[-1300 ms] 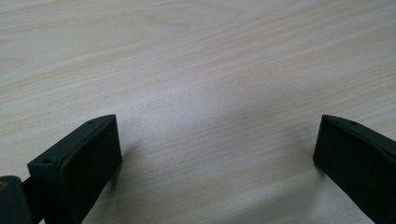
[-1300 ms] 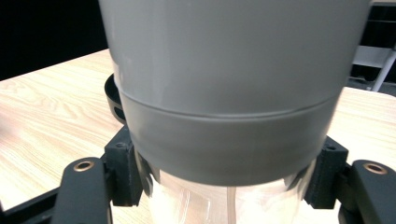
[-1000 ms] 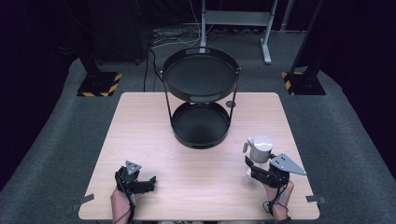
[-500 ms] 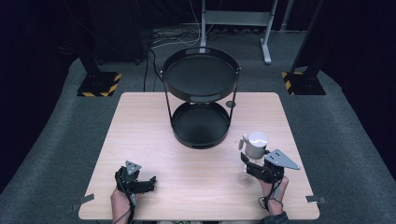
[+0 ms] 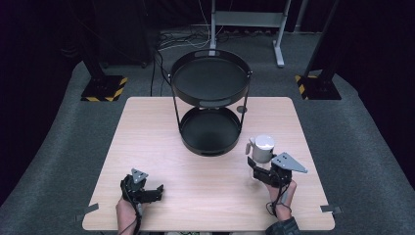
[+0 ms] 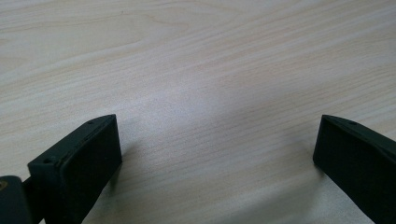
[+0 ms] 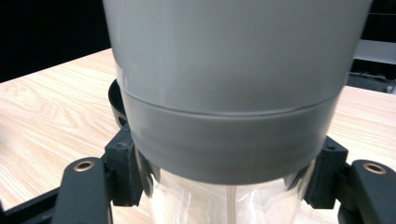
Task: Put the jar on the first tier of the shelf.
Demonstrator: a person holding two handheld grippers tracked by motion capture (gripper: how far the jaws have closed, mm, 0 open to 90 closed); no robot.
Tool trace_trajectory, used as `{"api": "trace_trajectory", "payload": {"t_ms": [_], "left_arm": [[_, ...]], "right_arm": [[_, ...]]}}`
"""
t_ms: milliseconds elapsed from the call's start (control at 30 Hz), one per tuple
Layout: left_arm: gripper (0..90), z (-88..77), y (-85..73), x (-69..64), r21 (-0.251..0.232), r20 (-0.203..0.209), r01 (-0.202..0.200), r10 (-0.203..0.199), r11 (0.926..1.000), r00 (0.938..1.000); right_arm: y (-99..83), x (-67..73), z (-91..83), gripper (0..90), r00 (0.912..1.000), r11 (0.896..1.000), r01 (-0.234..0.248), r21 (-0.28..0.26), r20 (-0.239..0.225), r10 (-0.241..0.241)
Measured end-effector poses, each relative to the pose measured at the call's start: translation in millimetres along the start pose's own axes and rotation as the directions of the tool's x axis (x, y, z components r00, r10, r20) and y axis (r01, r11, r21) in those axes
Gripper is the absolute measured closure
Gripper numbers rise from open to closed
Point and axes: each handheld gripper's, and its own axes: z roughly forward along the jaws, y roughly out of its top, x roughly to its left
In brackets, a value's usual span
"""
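Jaws of my right gripper (image 5: 256, 168) are closed on a clear jug with a grey lid (image 5: 263, 148), clamping the glass body just below the lid; I hold it upright above the worktop (image 5: 147, 132), near its right front, just beside the black two-tier tray stand (image 5: 210, 107). My left gripper (image 5: 152, 190) rests low at the left front, jaws spread wide with bare wood between them.

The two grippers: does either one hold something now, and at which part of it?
The right gripper holds a grey-topped jug, its jaws closed on the clear lower body just below the grey band. The left gripper is open over the table and holds nothing.
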Motion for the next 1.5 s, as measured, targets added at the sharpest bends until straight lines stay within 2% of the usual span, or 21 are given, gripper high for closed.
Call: {"api": "trace_trajectory", "payload": {"t_ms": [1500], "left_arm": [[0.7,-0.2,-0.1,-0.7,-0.004,-0.005,-0.005,0.005,1.0,1.0]], "right_arm": [[24.5,3.8,41.5,30.2,0.9988,1.0,-0.013,-0.013,-0.048,0.013]]}}
